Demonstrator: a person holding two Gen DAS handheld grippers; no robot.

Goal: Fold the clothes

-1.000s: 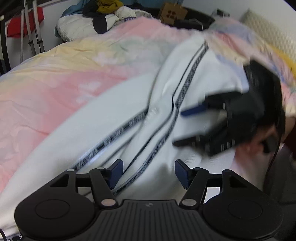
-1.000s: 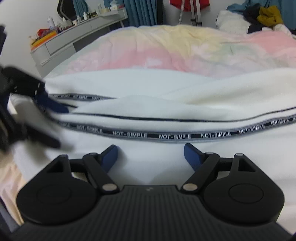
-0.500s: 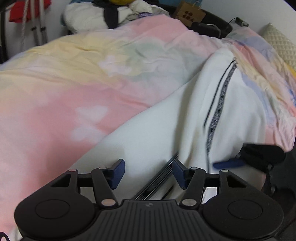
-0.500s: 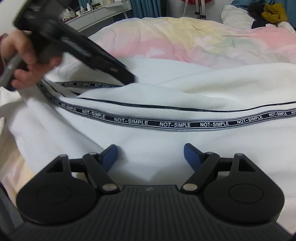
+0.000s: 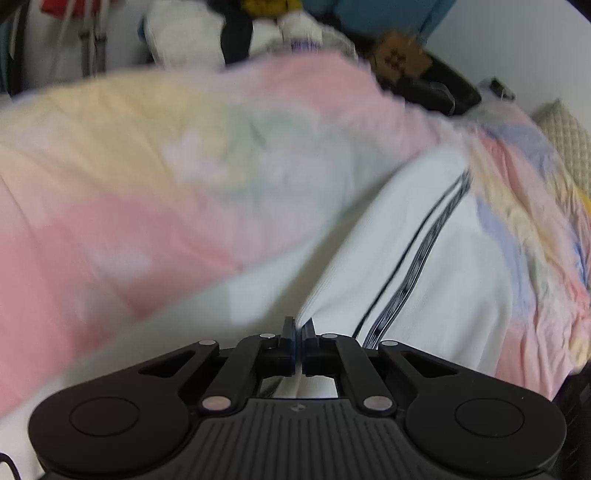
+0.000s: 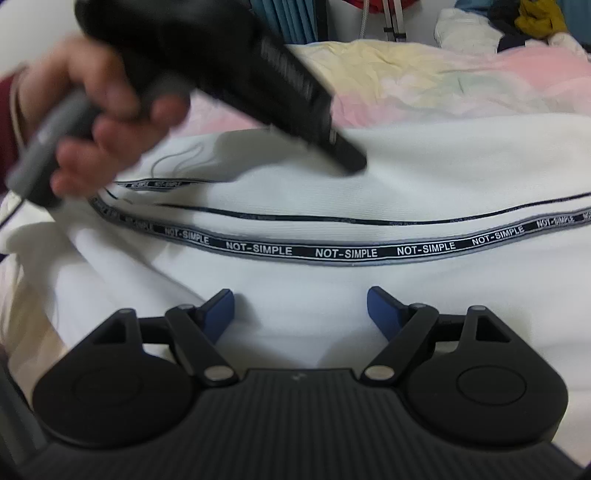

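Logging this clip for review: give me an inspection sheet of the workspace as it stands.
Surface: bed under a pastel pink-and-yellow duvet.
Job's things: white knit garment with dark "NOT-SIMPLE" lettered stripe, spread flat, partly creased.
Clutter: pile of white, dark and mustard clothes at the bed's far end.
Grippers: left tool shut on a fold of the garment; right tool open above the cloth, holding nothing.
Cables: nothing seen.
Surroundings: brown cardboard box; teal curtain.
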